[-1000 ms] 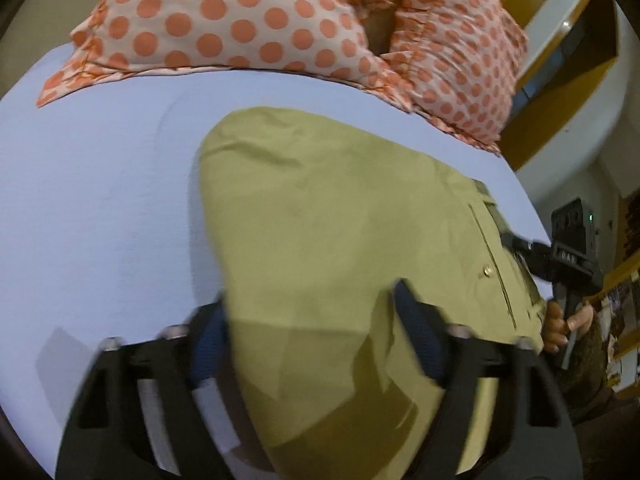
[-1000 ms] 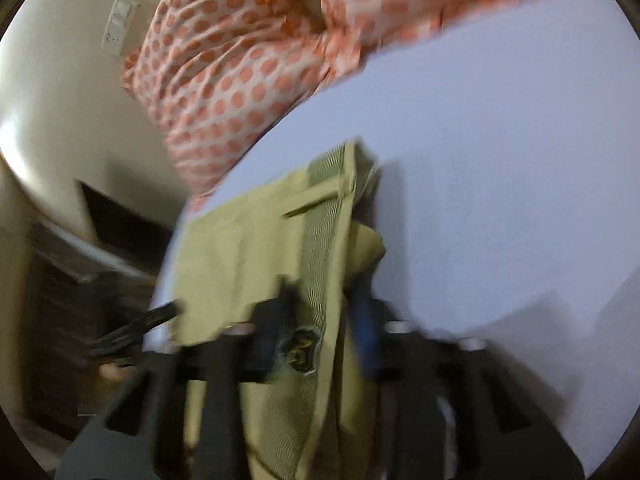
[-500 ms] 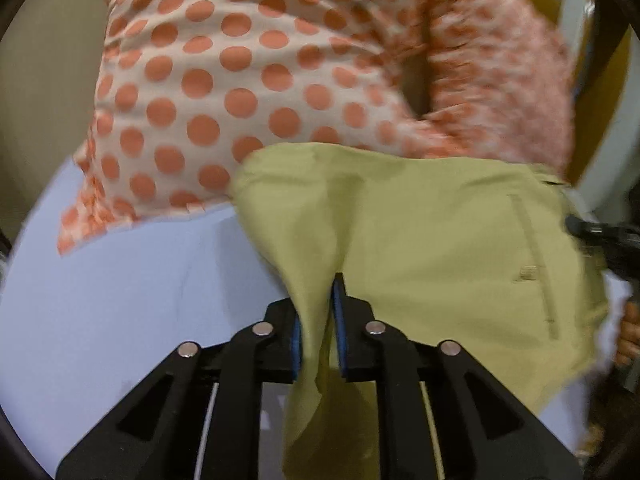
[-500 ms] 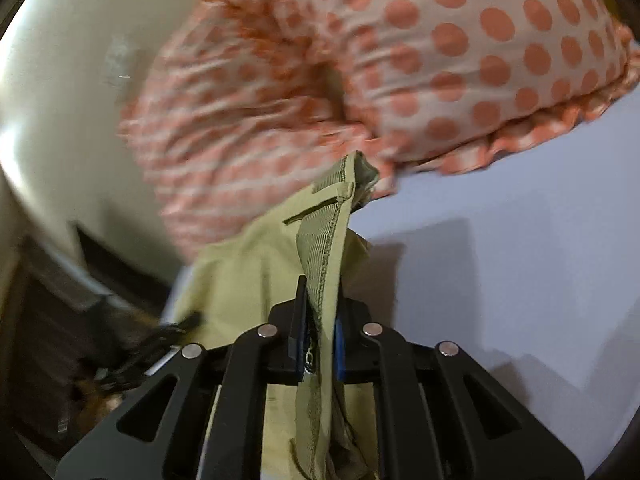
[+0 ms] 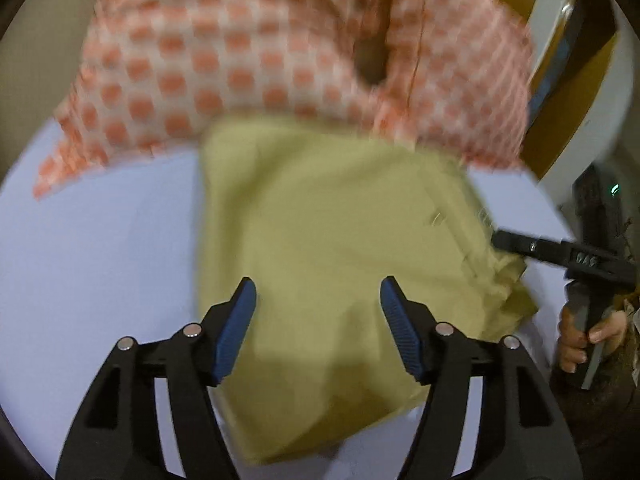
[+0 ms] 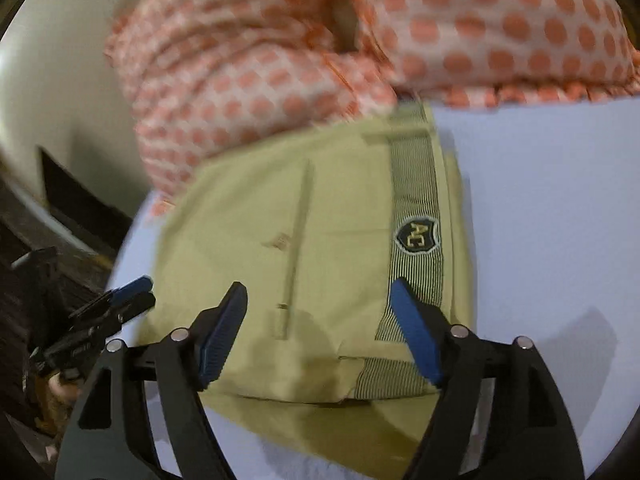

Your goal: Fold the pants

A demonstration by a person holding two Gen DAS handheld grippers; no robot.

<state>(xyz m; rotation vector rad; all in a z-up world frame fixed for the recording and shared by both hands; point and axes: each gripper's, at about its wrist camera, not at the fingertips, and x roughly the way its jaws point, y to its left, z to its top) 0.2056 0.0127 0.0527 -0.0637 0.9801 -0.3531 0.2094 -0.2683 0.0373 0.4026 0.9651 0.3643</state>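
Olive-green pants (image 5: 332,240) lie folded in a compact stack on the pale blue bed sheet (image 5: 100,248). In the right wrist view the pants (image 6: 320,240) show a striped inner waistband with a shield label (image 6: 416,236) and a back pocket seam. My left gripper (image 5: 318,300) is open, just above the near part of the stack, holding nothing. My right gripper (image 6: 318,304) is open over the waistband end, holding nothing. It also shows in the left wrist view (image 5: 520,246) at the pants' right edge. The left gripper shows in the right wrist view (image 6: 128,296) at the left edge.
Two white pillows with orange dots (image 5: 280,52) lie just behind the pants, and in the right wrist view (image 6: 360,40) too. The bed edge is at the right in the left wrist view, with a wall and yellow frame (image 5: 560,80) beyond.
Half a second ago both grippers were shut on lifted pants fabric. Now both are open, and the fabric lies flat on the stack.
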